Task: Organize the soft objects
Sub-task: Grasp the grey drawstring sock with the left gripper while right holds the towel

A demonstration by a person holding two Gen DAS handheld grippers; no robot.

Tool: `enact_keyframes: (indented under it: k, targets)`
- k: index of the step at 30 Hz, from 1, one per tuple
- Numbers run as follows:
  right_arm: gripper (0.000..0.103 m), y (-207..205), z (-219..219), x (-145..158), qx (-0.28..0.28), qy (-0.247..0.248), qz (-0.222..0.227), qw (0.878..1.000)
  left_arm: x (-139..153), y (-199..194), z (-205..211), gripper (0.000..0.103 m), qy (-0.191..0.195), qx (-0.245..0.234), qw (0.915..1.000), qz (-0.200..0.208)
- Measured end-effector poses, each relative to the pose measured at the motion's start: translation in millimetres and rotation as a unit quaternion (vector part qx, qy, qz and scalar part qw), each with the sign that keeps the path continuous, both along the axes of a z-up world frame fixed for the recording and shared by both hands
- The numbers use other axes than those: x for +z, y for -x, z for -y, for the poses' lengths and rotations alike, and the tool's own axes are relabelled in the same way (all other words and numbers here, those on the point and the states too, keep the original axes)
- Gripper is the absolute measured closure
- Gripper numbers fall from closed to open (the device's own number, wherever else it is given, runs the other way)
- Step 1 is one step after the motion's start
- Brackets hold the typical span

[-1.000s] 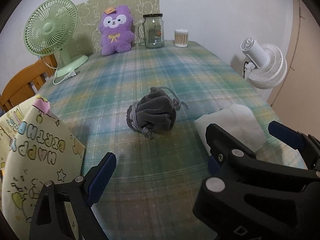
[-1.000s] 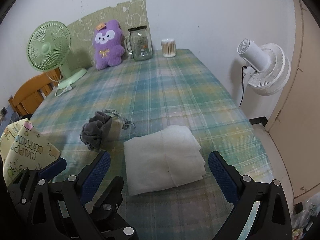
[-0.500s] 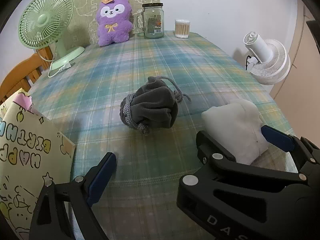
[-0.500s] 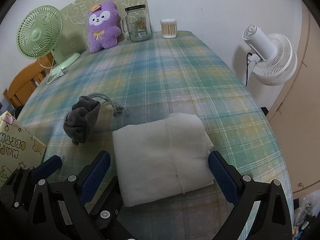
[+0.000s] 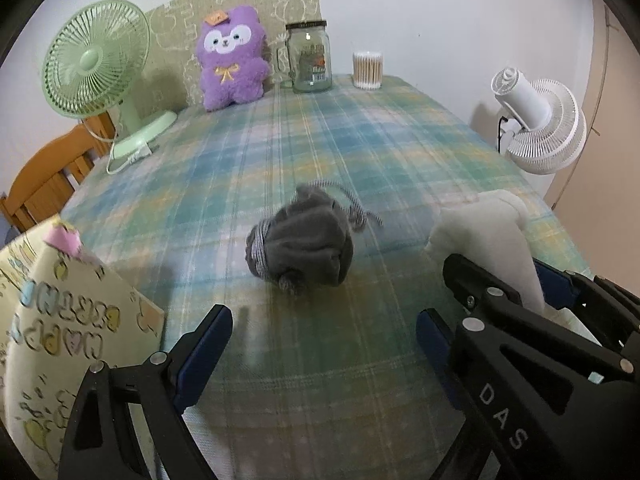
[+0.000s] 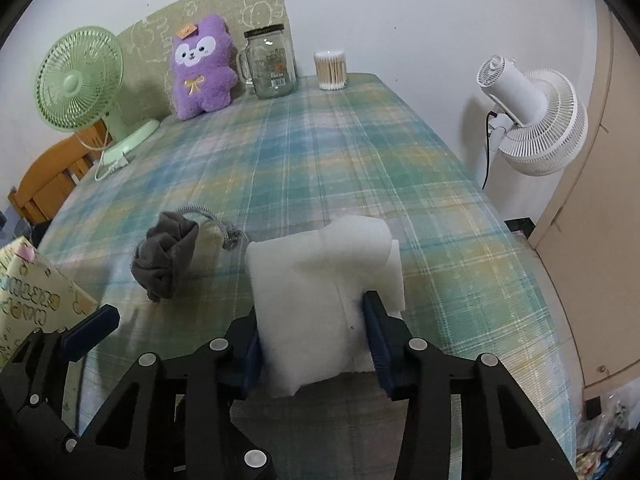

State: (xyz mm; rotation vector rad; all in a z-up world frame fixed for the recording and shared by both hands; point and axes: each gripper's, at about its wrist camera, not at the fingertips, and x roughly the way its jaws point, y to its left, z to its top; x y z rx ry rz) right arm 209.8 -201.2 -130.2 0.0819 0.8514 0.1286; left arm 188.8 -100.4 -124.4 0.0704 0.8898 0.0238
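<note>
A folded white cloth [image 6: 320, 292] is clamped between the blue pads of my right gripper [image 6: 314, 340] and stands lifted off the plaid tablecloth; it also shows in the left wrist view [image 5: 492, 240]. A grey drawstring pouch [image 5: 302, 244] lies on the table just ahead of my left gripper [image 5: 320, 340], which is open and empty; the pouch also shows in the right wrist view [image 6: 166, 254]. A purple plush toy [image 5: 232, 62] sits at the far edge.
A yellow "Happy Birthday" gift bag [image 5: 48, 340] stands at the near left. A green fan [image 5: 96, 76], a glass jar [image 5: 310, 58] and a cotton swab tub [image 5: 367, 70] line the back. A white fan [image 6: 532, 120] stands off the right edge.
My right gripper has closed on the white cloth and raised its near end. My left gripper has drawn a little closer to the grey pouch.
</note>
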Motion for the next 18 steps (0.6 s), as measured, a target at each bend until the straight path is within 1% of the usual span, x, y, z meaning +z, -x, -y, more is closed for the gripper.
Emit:
enact_keyframes:
  k: [5, 9, 18]
  targets:
    - [0.056, -1, 1, 14, 0.000, -0.005, 0.021, 1.000, 11, -7, -1, 0.009, -0.003, 0.012, 0.9998, 0.017]
    - [0.056, -5, 0, 20, 0.001, -0.008, 0.028, 1.000, 15, -14, -3, 0.009, -0.001, 0.023, 0.9994, 0.025]
    - [0.056, -17, -6, 22, 0.003, -0.004, 0.032, 0.999, 10, -30, -10, 0.009, 0.008, 0.036, 0.9992, 0.017]
